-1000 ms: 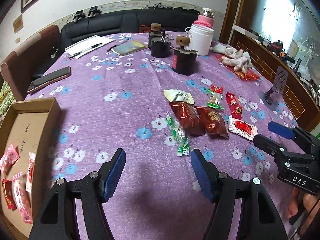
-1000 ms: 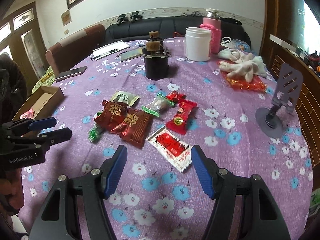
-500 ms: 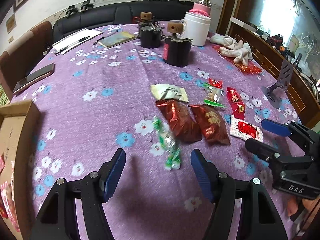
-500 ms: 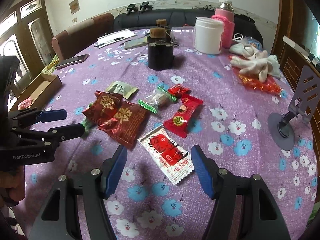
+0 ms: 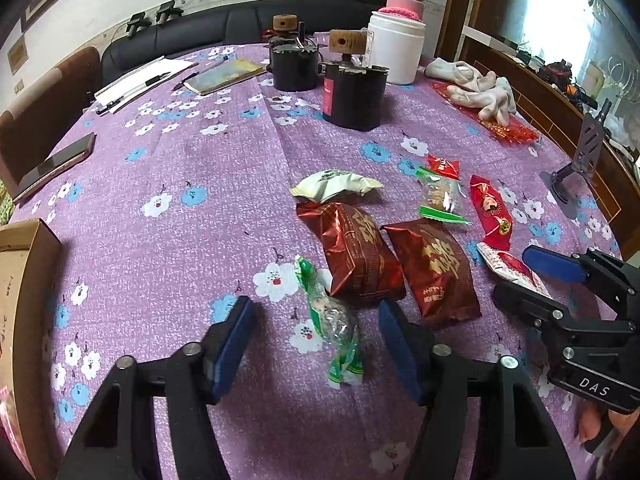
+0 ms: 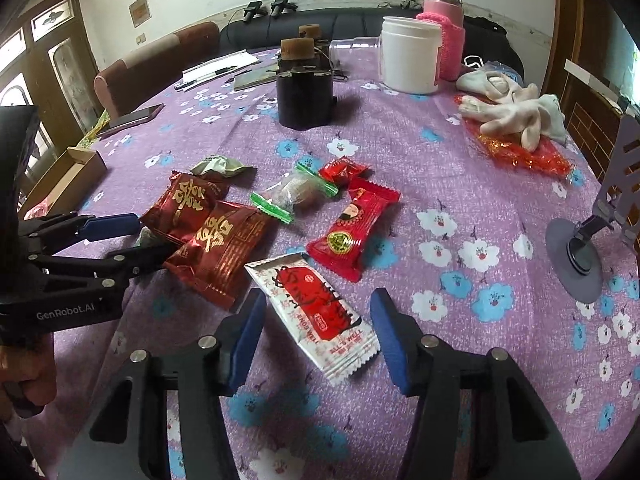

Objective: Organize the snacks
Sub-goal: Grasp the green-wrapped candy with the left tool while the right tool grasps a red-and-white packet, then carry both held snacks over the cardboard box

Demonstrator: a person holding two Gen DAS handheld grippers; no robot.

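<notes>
Several wrapped snacks lie loose on the purple flowered tablecloth (image 5: 192, 240). A green-ended clear candy (image 5: 334, 326) lies between the fingers of my left gripper (image 5: 315, 316). Its jaws are closing and the pads stand clear of the wrapper. A white-and-red packet (image 6: 304, 284) lies between the fingers of my right gripper (image 6: 318, 312). Those jaws are also closing, with gaps on both sides. Two dark red packets (image 5: 356, 252) (image 5: 436, 268) sit just beyond the green candy. A cardboard box (image 5: 24, 280) at the left edge holds pink snacks.
Farther back lie a pale green packet (image 5: 336, 184), a clear green-ended sweet (image 5: 440, 196) and a red candy (image 5: 490, 212). Two black tins (image 5: 352, 96), a white jar (image 5: 396, 52), gloves (image 5: 480, 92), a phone (image 5: 52, 166) and a grey phone stand (image 6: 580, 256) ring the table.
Both grippers have come down and forward over the snacks, and their jaws have narrowed. The green candy now lies between the left fingers, the white-and-red packet between the right.
</notes>
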